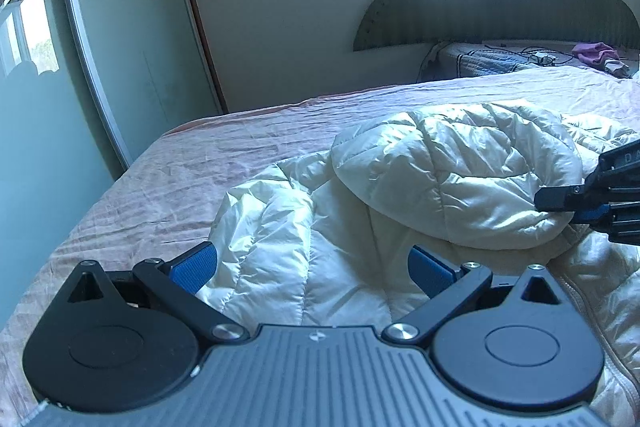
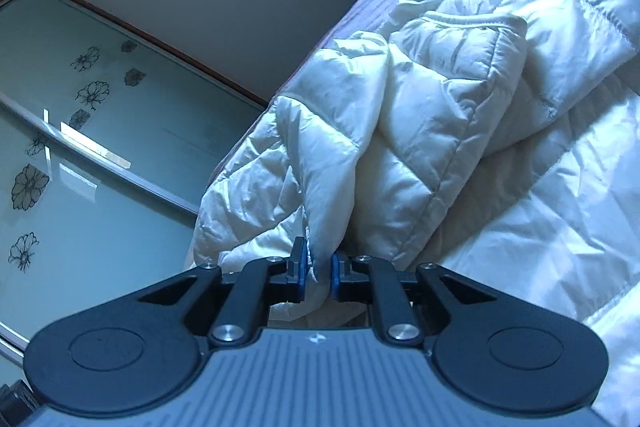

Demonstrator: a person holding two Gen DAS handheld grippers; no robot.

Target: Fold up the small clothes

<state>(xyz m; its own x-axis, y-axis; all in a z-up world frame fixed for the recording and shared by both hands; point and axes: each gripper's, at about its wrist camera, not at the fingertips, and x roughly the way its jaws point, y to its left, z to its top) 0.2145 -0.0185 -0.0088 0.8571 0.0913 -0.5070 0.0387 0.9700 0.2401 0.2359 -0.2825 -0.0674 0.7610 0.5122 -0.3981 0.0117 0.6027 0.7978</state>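
White puffer jacket (image 1: 320,227), quilted and shiny, lies spread across the pink bedsheet (image 1: 160,187) of the bed I am working over, and it fills most of what both of my cameras see. One sleeve (image 1: 452,179) is doubled over on top of the body of the jacket, forming a rounded, puffy hump. My right gripper (image 2: 319,269) has its blue pads drawn close together and pinches a thin fold of the jacket's fabric between them; in the left camera I see the same tool at the right edge, its blue tip pressed against the near end of that folded sleeve. My left gripper (image 1: 312,267) hangs just above the lower part of the jacket with its two blue pads (image 1: 194,267) standing wide apart, the white fabric showing between them but not squeezed. Beyond the jacket, the bare sheet runs to the bed's edge. Past that stands a sliding wardrobe door (image 1: 40,107) of pale green glass printed with flower outlines. At the far end of the bed a dark scalloped headboard (image 1: 520,7) rises under a bright window, with a purple cloth (image 1: 596,53) and some cables lying near it.
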